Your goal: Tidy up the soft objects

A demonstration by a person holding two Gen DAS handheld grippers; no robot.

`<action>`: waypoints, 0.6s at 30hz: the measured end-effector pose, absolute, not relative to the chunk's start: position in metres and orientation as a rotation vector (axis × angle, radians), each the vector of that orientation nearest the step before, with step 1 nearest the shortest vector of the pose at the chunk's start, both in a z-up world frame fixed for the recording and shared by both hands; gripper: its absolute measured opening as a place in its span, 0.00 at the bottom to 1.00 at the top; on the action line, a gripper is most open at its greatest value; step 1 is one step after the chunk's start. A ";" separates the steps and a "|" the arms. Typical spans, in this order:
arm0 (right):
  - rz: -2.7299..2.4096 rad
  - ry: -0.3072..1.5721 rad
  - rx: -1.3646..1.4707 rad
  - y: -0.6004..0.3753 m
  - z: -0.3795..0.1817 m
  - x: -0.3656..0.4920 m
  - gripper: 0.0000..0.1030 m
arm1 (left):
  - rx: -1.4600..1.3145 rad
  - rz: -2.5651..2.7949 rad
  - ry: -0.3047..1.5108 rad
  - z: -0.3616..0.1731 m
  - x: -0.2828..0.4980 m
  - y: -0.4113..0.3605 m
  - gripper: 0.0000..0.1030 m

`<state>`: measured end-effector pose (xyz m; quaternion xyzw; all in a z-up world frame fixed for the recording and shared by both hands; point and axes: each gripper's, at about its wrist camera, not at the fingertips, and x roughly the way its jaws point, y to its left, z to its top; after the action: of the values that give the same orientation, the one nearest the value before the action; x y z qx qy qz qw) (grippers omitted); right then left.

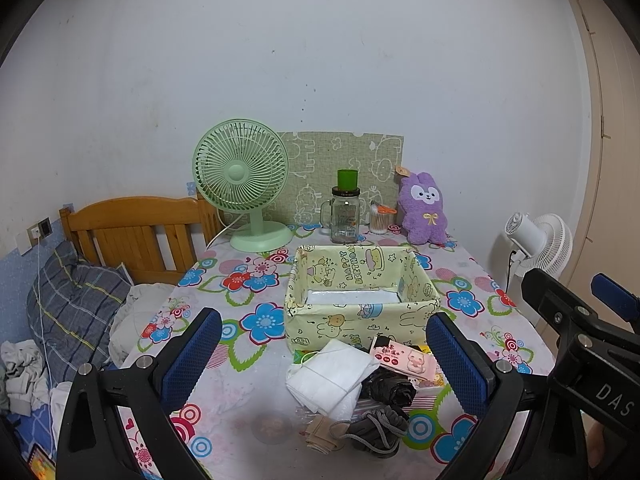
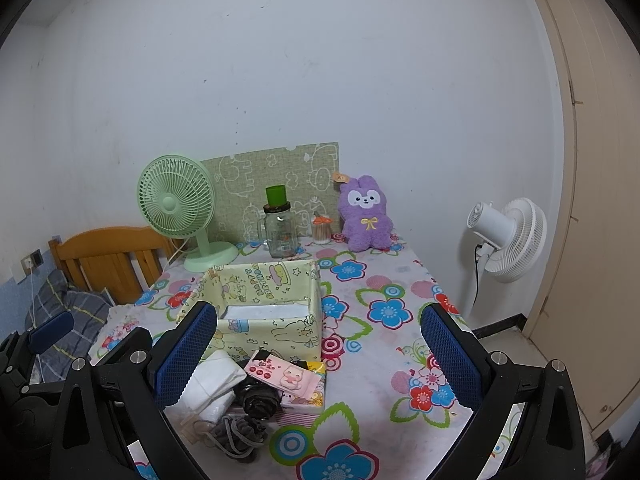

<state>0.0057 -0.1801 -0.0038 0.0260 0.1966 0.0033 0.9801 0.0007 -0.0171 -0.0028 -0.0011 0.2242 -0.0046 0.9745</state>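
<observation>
The soft items lie in a loose pile on the flowered tablecloth [image 1: 248, 392], directly in front of the yellow fabric bin [image 1: 360, 320] and touching its near wall. The pile comprises a folded white cloth [image 1: 332, 380], a pink tissue pack [image 1: 404, 360], a crumpled black bag [image 1: 388, 390] and a grey corded bundle [image 1: 376, 428]; a beige piece under the bundle is too hidden to identify.

In the left wrist view the pile sits between the two fingers of the left gripper [image 1: 324, 360], slightly below their tips. In the right wrist view it lies beside the left finger of the right gripper [image 2: 320, 356], off centre. The left gripper is therefore judged the better aligned. The white cloth's long axis runs diagonally, near-left to far-right, toward the bin.

Both grippers stand released, jaws wide apart, holding nothing.

The bin is open-topped, thin-walled and slightly slumped, with a pale liner on its floor. Fingers carry blue ribbed pads [image 1: 192, 360]. Behind the bin stand a green fan [image 1: 244, 184], a glass jar [image 1: 345, 216] and a purple plush [image 1: 424, 212].
</observation>
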 end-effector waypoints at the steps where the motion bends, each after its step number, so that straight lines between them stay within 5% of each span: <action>1: 0.006 0.396 0.053 -0.180 -0.004 0.006 1.00 | -0.003 -0.009 0.452 -0.003 0.000 -0.017 1.00; 18: 0.002 0.396 0.053 -0.180 -0.005 0.005 1.00 | 0.005 0.003 0.444 0.001 -0.003 -0.018 1.00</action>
<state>0.0046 -0.1802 -0.0047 0.0264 0.1966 0.0009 0.9801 -0.0031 -0.0177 0.0010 0.0023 0.2200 0.0017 0.9755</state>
